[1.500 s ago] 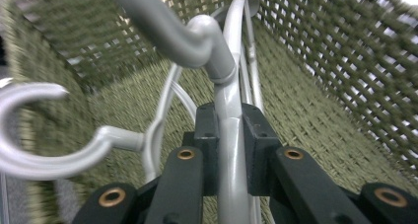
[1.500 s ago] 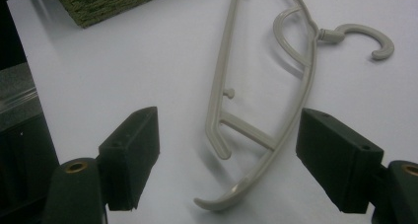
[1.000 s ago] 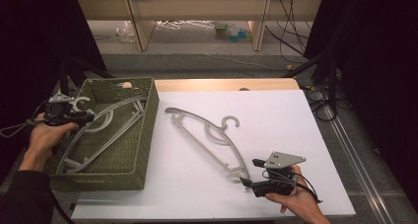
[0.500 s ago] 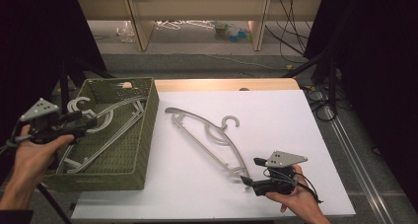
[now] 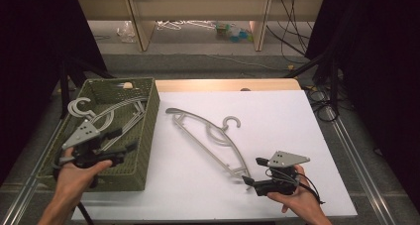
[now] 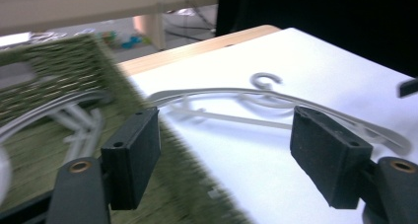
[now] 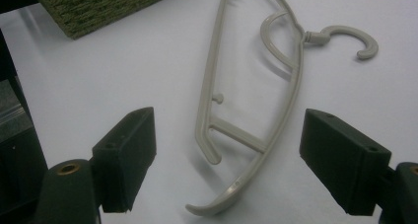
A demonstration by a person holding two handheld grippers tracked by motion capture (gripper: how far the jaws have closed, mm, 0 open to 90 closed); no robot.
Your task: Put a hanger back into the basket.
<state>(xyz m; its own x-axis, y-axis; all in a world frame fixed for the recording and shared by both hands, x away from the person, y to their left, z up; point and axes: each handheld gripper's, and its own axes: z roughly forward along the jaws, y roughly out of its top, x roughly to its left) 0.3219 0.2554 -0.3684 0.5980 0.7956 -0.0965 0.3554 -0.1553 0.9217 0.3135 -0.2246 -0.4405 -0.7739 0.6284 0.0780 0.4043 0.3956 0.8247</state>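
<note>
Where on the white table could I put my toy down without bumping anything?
The white table is bare to the right of the grey hanger, up to the far edge. Another free patch lies between the hanger and the green basket, near the front. The basket itself is crowded with hangers, and the right gripper sits by the hanger's near end.

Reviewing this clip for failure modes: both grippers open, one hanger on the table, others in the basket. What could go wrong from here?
1. The right gripper stands open at the tip of the hanger on the table; closing on that thin curved end could let it slip or pivot.
2. The left gripper, its jaws just opened and empty, hovers over the green basket; it might clip the rim.
3. The basket hangers overlap, so one may snag.
</note>
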